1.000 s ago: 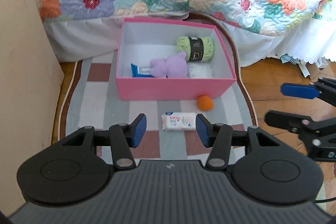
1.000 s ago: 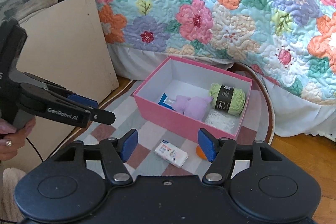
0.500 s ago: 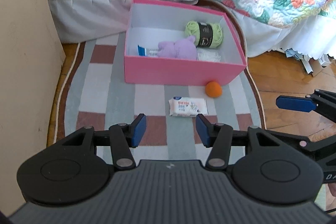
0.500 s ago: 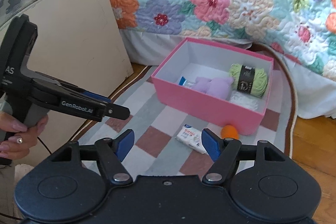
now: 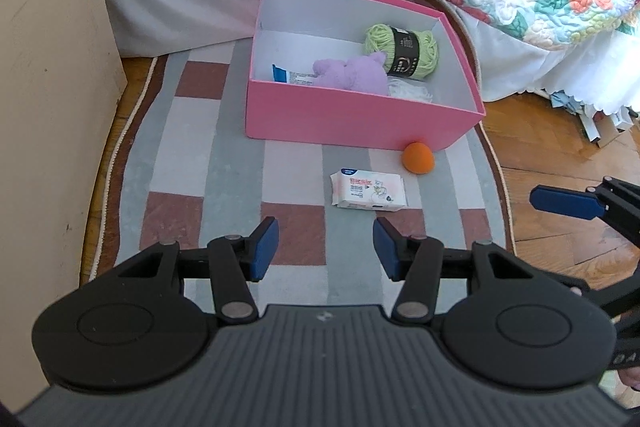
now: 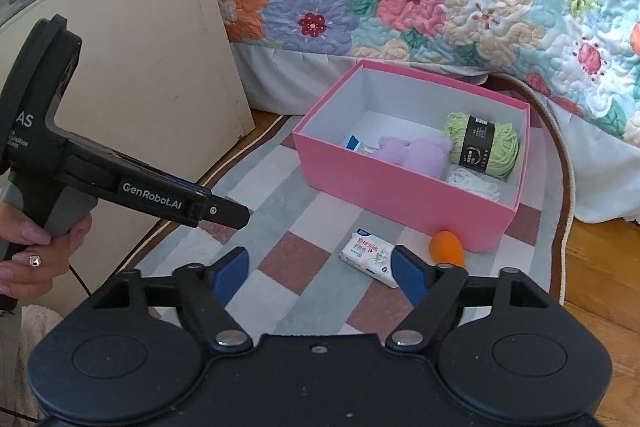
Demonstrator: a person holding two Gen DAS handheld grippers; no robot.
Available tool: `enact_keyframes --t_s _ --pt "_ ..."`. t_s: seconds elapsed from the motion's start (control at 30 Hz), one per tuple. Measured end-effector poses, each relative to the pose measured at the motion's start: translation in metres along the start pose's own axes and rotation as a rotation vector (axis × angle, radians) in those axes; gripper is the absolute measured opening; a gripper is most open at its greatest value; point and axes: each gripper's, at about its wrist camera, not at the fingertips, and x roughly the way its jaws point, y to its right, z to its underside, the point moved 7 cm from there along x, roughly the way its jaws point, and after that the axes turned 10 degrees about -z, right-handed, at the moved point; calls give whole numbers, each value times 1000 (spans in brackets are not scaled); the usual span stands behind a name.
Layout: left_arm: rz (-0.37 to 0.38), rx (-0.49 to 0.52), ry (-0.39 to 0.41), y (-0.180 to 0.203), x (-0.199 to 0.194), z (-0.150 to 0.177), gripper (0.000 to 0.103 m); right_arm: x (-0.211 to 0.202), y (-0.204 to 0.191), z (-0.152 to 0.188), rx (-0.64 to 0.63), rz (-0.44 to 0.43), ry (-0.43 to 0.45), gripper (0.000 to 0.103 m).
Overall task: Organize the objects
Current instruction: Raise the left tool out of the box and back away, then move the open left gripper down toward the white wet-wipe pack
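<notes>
While the left gripper (image 5: 326,243) hangs above the checked rug (image 5: 192,155) with its fingers spread wide and holding nothing, a wet-wipe pack (image 5: 368,190) lies just ahead of it, near an orange ball (image 5: 418,157) that sits against the pink box (image 5: 352,119) holding green yarn (image 5: 401,51) and a purple plush toy (image 5: 352,75). From the right wrist, the right gripper (image 6: 320,273) is likewise wide open and empty, the pack (image 6: 370,257) lying just beyond its fingers beside the ball (image 6: 446,247).
</notes>
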Motion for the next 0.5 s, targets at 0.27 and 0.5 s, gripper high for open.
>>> enact_keyframes --t_s 0.27,0.5 --pt "7 24 -12 0 19 2 55 16 5 10 24 -17 -16 87" --pt "32 28 -11 4 37 7 56 33 16 19 30 2 -21 88"
